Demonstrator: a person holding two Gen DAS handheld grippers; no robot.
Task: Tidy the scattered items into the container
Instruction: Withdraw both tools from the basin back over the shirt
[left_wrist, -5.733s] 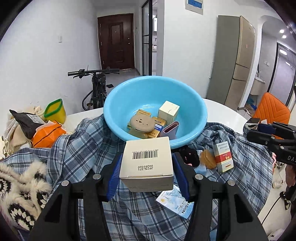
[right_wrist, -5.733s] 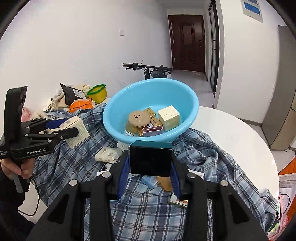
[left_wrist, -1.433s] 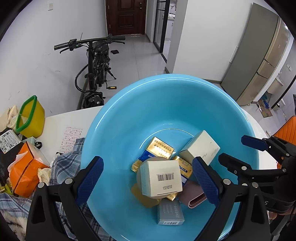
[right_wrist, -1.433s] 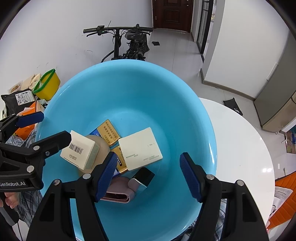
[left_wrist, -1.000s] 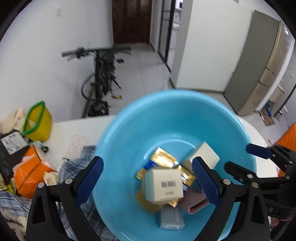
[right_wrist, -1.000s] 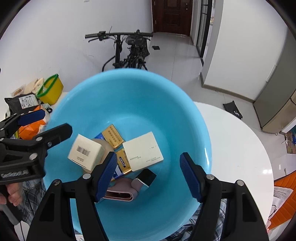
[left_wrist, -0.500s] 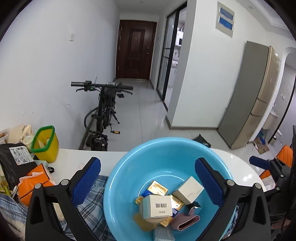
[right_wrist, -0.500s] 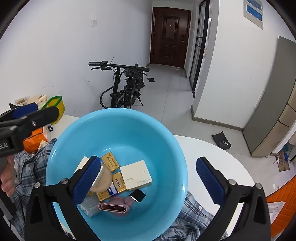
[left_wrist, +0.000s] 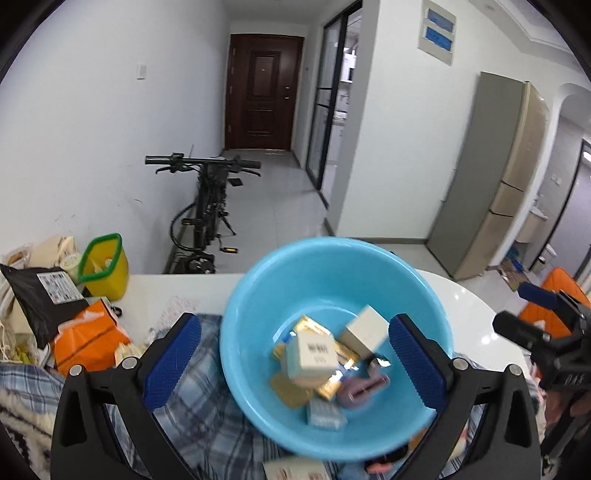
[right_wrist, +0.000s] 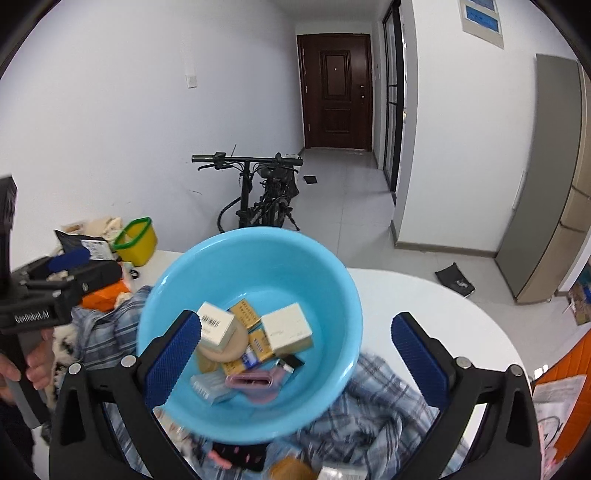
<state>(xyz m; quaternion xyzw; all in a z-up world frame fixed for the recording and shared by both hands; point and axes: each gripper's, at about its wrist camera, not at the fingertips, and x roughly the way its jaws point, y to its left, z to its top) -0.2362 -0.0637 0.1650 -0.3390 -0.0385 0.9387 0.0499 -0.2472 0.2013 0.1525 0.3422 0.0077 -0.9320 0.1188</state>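
Note:
The light blue basin (left_wrist: 325, 280) (right_wrist: 258, 266) sits on a plaid shirt and holds several items. Among them are a white barcode box (left_wrist: 310, 354) (right_wrist: 216, 326), a cream box (left_wrist: 365, 332) (right_wrist: 288, 328), gold packs (left_wrist: 310, 326) and a pink case (right_wrist: 258, 380). My left gripper (left_wrist: 295, 325) hangs open above the basin's near side with nothing between its blue pads. My right gripper (right_wrist: 295, 325) is open and empty too, hovering over the basin. A black item (right_wrist: 240, 454) and an orange round thing (right_wrist: 291, 470) lie on the shirt below the basin.
The plaid shirt (left_wrist: 207, 417) covers the near part of a round white table (right_wrist: 424, 302). At the left are an orange pack (left_wrist: 88, 339), a black bag (left_wrist: 40, 295) and a yellow basket (left_wrist: 105, 266). A bicycle (left_wrist: 207, 206) stands behind the table.
Both grippers let go of their boxes, which now lie in the basin. Their jaws spread wide, and both have pulled back and up, so the basin looks smaller and lower.

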